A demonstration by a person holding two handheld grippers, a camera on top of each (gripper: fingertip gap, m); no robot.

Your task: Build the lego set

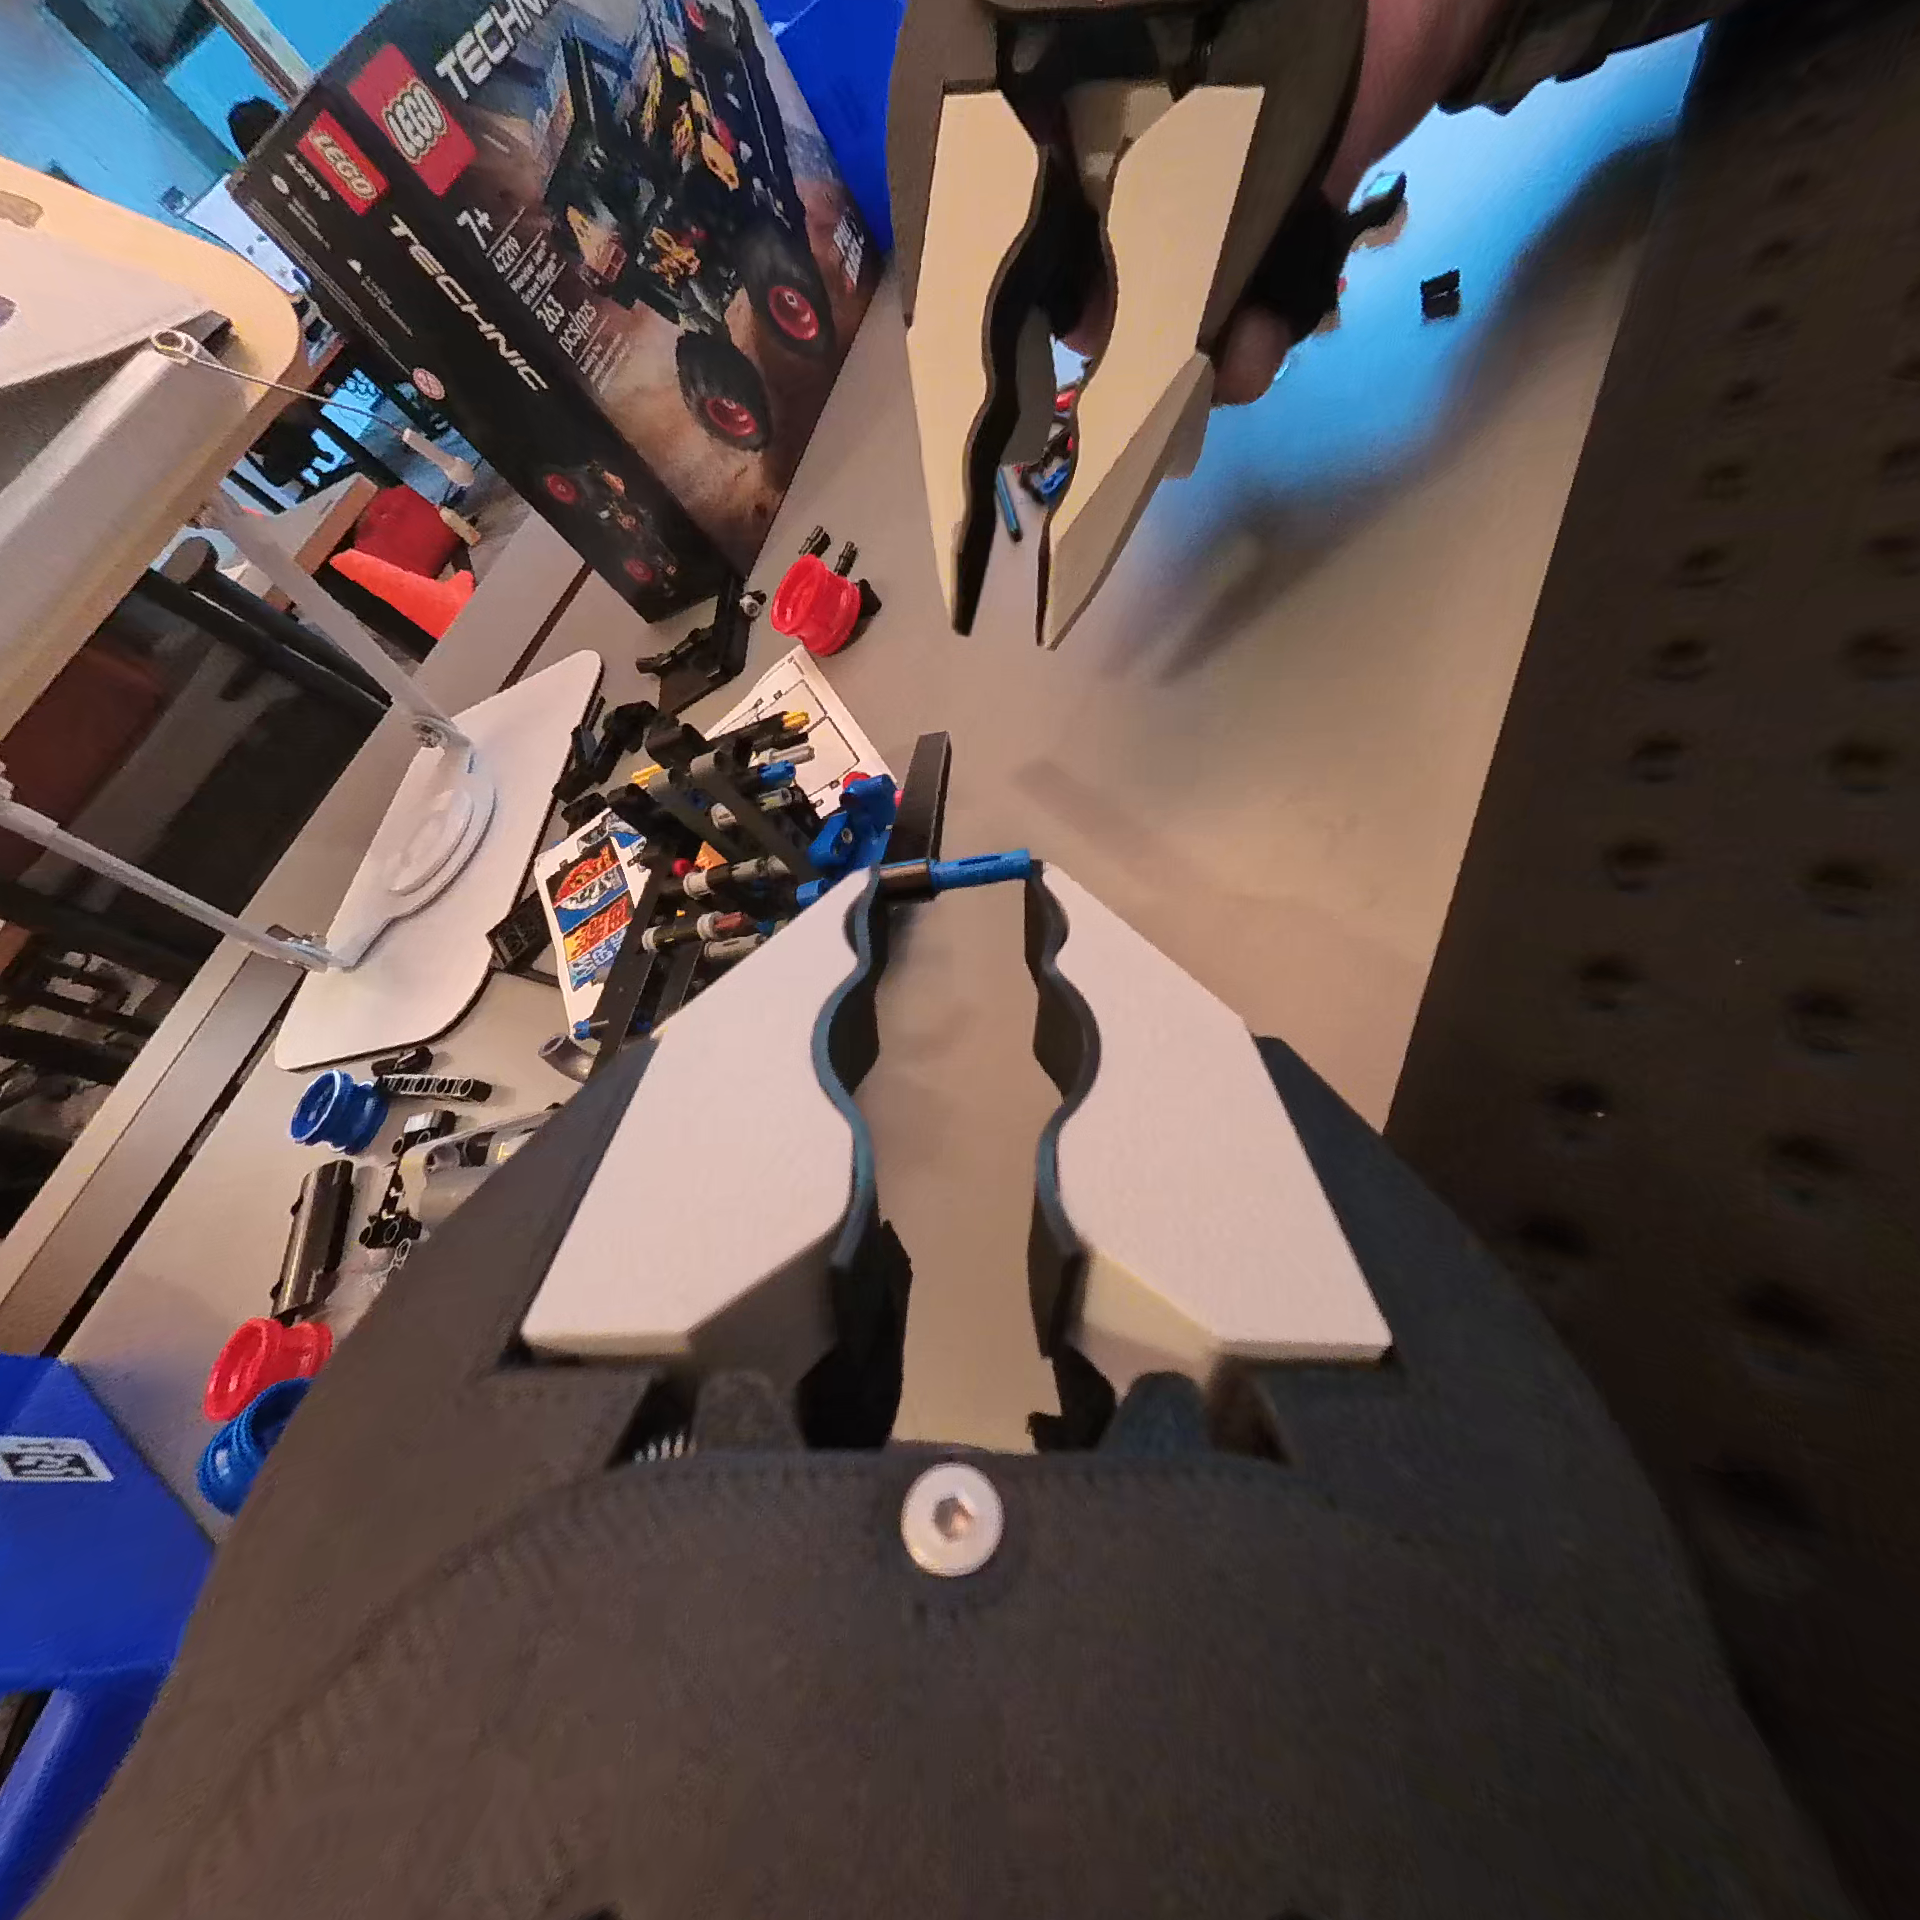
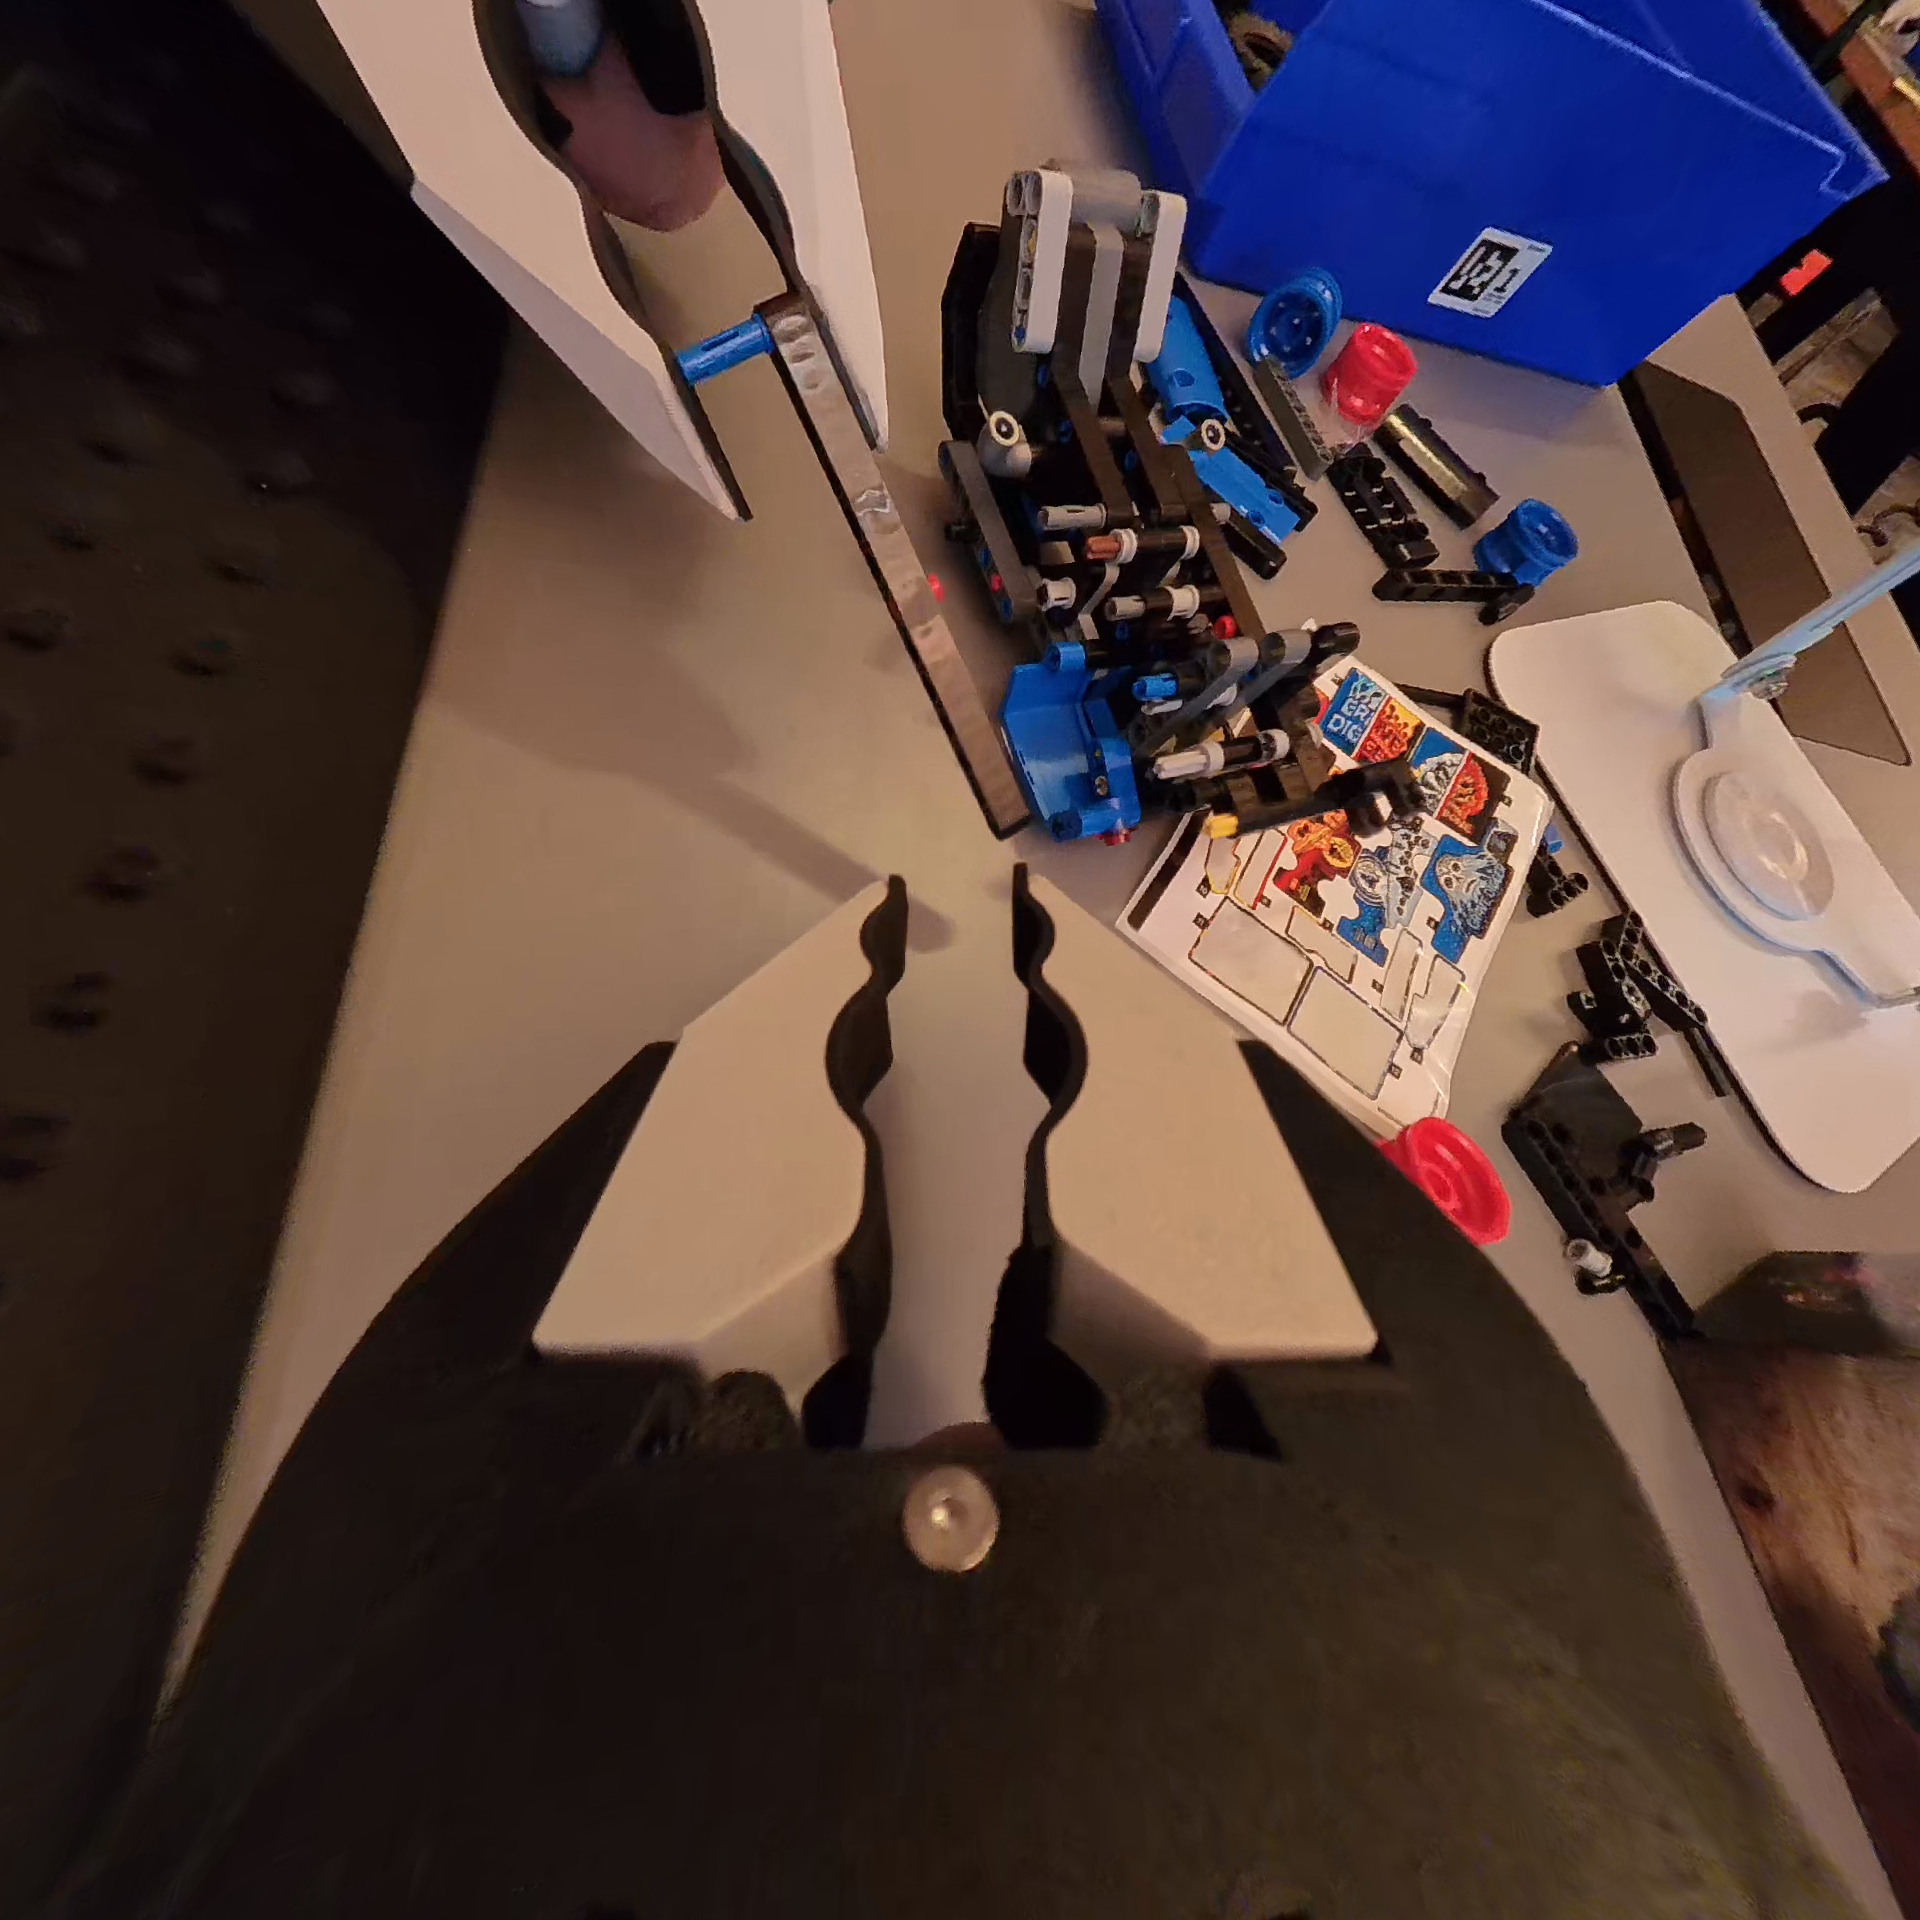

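My left gripper point(image 1: 951, 878) is shut on a blue pin point(image 1: 982, 865) that is plugged into the end of a long black beam point(image 1: 928, 795). In the right wrist view the left gripper point(image 2: 808, 478) comes in from the top left with the blue pin point(image 2: 717, 348) between its fingers. The black beam point(image 2: 904, 592) slopes down to the partly built black and blue model point(image 2: 1122, 540), which also shows in the left wrist view point(image 1: 727, 831). My right gripper point(image 2: 956, 888) is slightly open and empty above the bare table. It hangs at the top of the left wrist view point(image 1: 1006, 632).
A sticker sheet point(image 2: 1351, 904) lies under the model. Loose black beams, red hubs point(image 2: 1449, 1179) and blue hubs point(image 2: 1294, 322) are scattered around. A blue bin point(image 2: 1507, 177), the set's box point(image 1: 582, 291) and a white stand base point(image 2: 1714, 831) border the area. A dark perforated panel point(image 1: 1714, 935) runs along one side.
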